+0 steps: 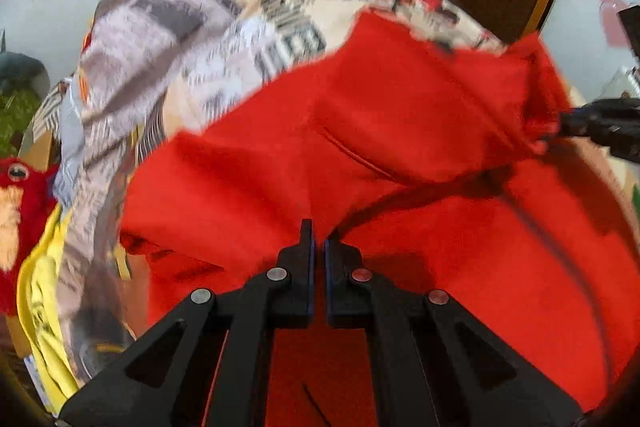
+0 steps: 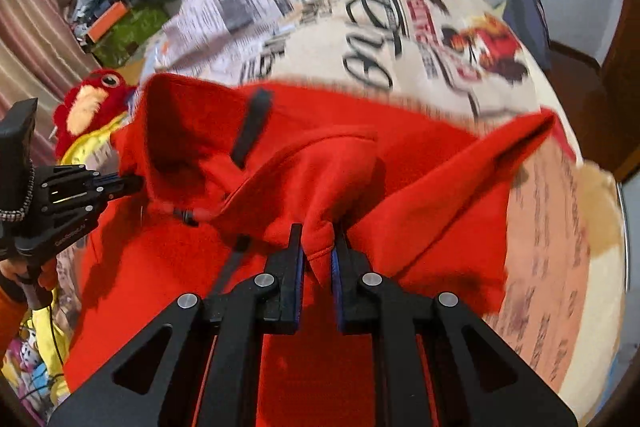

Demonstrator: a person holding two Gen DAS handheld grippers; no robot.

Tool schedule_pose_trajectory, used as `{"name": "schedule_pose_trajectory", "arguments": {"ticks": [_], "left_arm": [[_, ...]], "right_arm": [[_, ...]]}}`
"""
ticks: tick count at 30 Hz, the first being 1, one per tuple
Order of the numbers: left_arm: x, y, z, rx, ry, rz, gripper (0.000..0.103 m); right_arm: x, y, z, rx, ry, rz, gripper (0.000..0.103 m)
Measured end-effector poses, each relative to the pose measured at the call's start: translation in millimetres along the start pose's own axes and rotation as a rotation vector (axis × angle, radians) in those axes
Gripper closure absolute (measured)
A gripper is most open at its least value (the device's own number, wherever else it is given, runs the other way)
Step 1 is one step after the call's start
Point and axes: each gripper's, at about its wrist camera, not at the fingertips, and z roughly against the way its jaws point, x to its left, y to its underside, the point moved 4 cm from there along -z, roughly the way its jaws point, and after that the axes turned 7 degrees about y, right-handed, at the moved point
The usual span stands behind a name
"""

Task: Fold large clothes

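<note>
I have both the left gripper (image 1: 319,247) and right gripper (image 2: 318,247) clamped on the red hoodie (image 1: 400,115), its lifted edge between the fingers above the patterned bedspread (image 2: 400,27). I judge the fold only begun: one flap raised, sleeves and hood still loose.

Hoodie (image 2: 400,187) on bedspread (image 2: 360,39), plush toy (image 2: 86,103) beside

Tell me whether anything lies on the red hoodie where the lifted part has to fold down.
Nothing visible does. Both the left gripper and right gripper already pinch the red hoodie; the flat red part below looks bare.
</note>
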Motion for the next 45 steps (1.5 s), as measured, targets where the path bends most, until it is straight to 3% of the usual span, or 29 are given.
{"name": "schedule_pose_trajectory", "arguments": {"ticks": [5, 11, 19, 26, 30, 35, 38, 42, 45], "left_arm": [[14, 25, -4, 0.015, -0.037, 0.028, 0.101], [33, 29, 26, -0.022, -0.044, 0.077, 0.1], [50, -12, 81, -0.145, -0.088, 0.087, 0.093], [34, -69, 76, -0.185, -0.026, 0.065, 0.088], [16, -88, 48, -0.16, 0.023, 0.054, 0.063], [-5, -77, 7, -0.062, 0.086, 0.039, 0.063], [-14, -57, -13, 0.006, 0.084, 0.016, 0.062], [-21, -26, -12, 0.01, 0.035, -0.029, 0.05], [-19, -8, -4, -0.014, 0.022, -0.02, 0.046]], "right_arm": [[4, 23, 13, 0.007, 0.002, 0.019, 0.087], [6, 37, 39, -0.02, 0.008, 0.072, 0.086], [-11, 10, 82, -0.144, -0.014, 0.002, 0.086], [-14, -31, 73, -0.178, -0.02, -0.047, 0.086], [-3, -46, 45, -0.136, -0.054, -0.046, 0.086], [8, -37, 1, -0.016, -0.084, -0.034, 0.085], [13, -22, -15, 0.048, -0.083, -0.015, 0.085], [15, 2, -23, 0.12, -0.072, 0.012, 0.084], [13, 14, -18, 0.107, -0.034, 0.029, 0.075]]}}
